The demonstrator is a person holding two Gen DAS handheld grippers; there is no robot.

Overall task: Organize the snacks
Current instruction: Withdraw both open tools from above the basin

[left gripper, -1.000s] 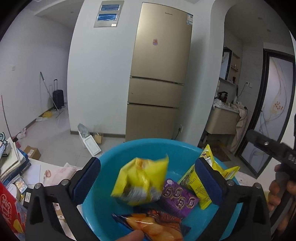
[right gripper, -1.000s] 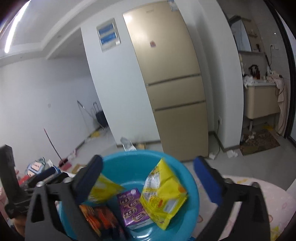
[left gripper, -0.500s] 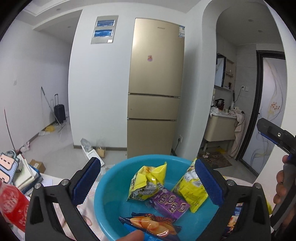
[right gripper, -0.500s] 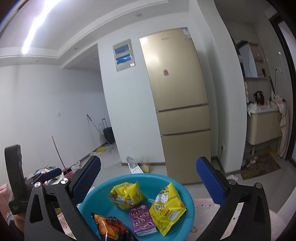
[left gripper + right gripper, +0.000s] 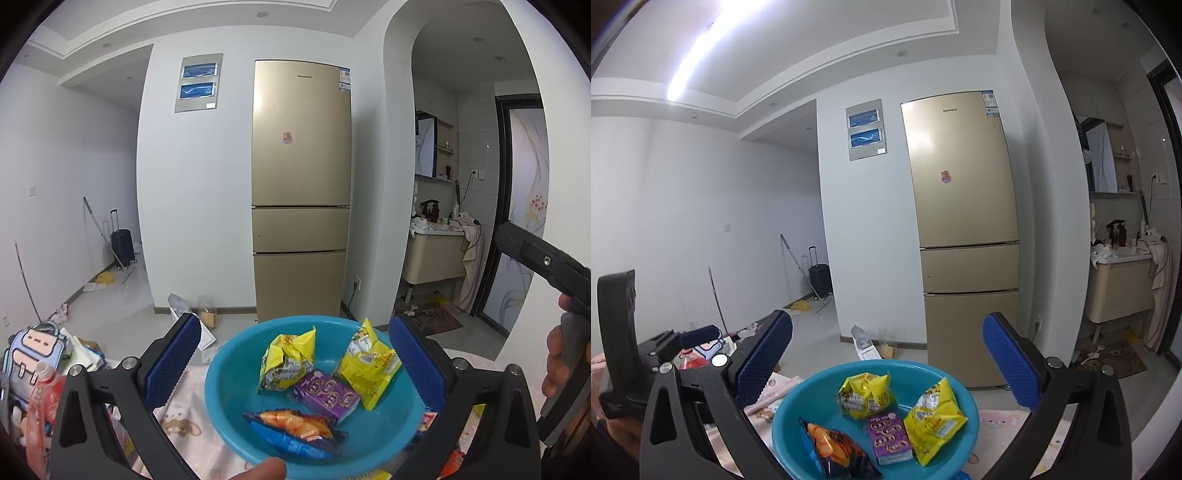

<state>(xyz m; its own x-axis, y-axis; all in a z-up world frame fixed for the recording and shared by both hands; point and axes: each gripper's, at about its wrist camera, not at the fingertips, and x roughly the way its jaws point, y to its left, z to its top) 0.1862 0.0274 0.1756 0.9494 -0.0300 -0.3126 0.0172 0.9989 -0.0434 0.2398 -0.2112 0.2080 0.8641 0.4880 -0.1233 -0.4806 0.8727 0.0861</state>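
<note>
Now we hover both grippers, left gripper (image 5: 295, 354) and right gripper (image 5: 886, 358), fingers spread and empty, above the round blue plastic basin (image 5: 229, 384) holding four snack packets; next, probably fetching another from the worktop.

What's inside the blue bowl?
The bowl holds two yellow bags, a purple box and an orange-blue bag. Anything under them is hidden.

The blue basin (image 5: 229, 384) looks like smooth glossy plastic. Inside it, the snack packets (image 5: 369, 363) are crinkled shiny foil. Behind it, the fridge (image 5: 301, 192) has a brushed golden sheen.
</note>
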